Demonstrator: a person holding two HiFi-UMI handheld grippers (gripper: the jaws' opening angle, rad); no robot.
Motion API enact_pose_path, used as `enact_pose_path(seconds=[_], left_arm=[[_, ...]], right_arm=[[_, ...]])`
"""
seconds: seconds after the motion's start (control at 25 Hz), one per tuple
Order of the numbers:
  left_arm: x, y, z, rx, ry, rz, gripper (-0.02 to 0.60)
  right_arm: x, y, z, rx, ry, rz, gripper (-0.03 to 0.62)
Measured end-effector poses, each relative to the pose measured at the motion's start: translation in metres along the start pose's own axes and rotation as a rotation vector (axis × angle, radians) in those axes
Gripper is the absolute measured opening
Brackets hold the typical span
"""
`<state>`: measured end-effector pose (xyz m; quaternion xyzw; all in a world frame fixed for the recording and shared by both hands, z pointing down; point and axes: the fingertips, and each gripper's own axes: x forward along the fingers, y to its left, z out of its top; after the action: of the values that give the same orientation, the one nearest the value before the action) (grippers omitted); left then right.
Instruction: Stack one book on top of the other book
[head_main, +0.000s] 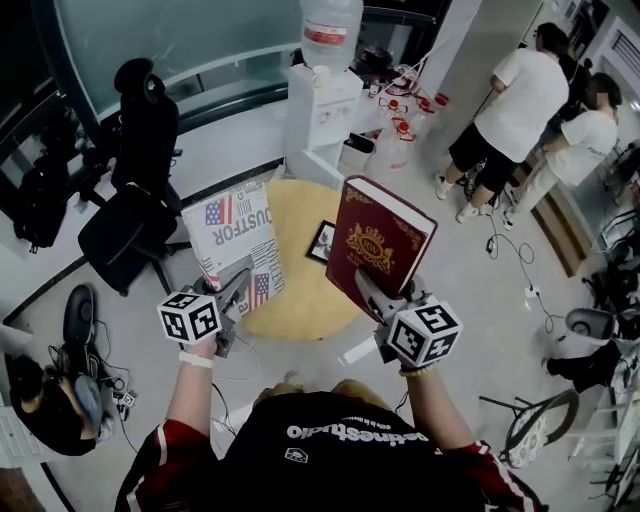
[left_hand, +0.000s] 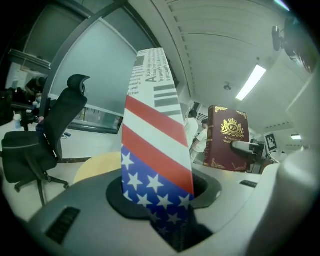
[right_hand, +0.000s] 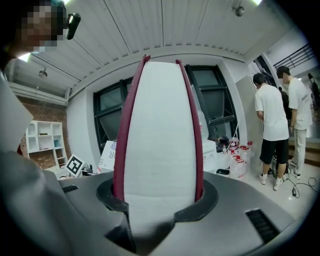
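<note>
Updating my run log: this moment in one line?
left gripper: holds flag book | right gripper: holds maroon book | books: apart, unstacked

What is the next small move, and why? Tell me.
Probably lay the flag-print book in the left gripper flat on the yellow table: both books are held off it, the maroon book in the right gripper, so a base is needed first.

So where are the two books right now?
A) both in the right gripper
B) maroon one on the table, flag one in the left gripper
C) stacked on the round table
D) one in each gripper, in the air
D: the left gripper has its jaws shut on the flag-print book and the right gripper on the maroon book. Neither book lies on the round yellow table.
</note>
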<state>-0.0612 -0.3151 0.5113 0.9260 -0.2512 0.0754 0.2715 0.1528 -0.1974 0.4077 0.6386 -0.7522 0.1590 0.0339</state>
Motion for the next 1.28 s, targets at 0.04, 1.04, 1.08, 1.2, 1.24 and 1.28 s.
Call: enact_pose_path(seconds=[0.04,1.04,1.08,1.2,1.24,1.28], left_arm=[[0.006,0.004,-0.004,-0.012,0.013,-0.002,0.173],[0.163,0.089,-0.139,-0.296,0.474,0.074,0.175],[0.166,0.093,-0.143,-0.308,0.484,0.08,0.175],[0.175,0.102,-0.15,-0.364,0.49,0.075,0.175],[0.177,0.105,-0.151,-0.385,0.488,0.07,0.175],[0.178,0.107,-0.152,-0.407,0.487,0.066,0.175]], right_arm=[[0.001,-0.002,-0.003,0.0,0.005,-0.002,0.227],[0.053,-0.081,-0.052,0.063,0.142,0.057,0.227],[0.054,-0.084,-0.055,0.069,0.148,0.055,0.227],[0.055,-0.091,-0.062,0.087,0.162,0.05,0.227],[0.055,-0.093,-0.064,0.089,0.165,0.047,0.227],[0.054,-0.095,-0.066,0.089,0.168,0.042,0.227]])
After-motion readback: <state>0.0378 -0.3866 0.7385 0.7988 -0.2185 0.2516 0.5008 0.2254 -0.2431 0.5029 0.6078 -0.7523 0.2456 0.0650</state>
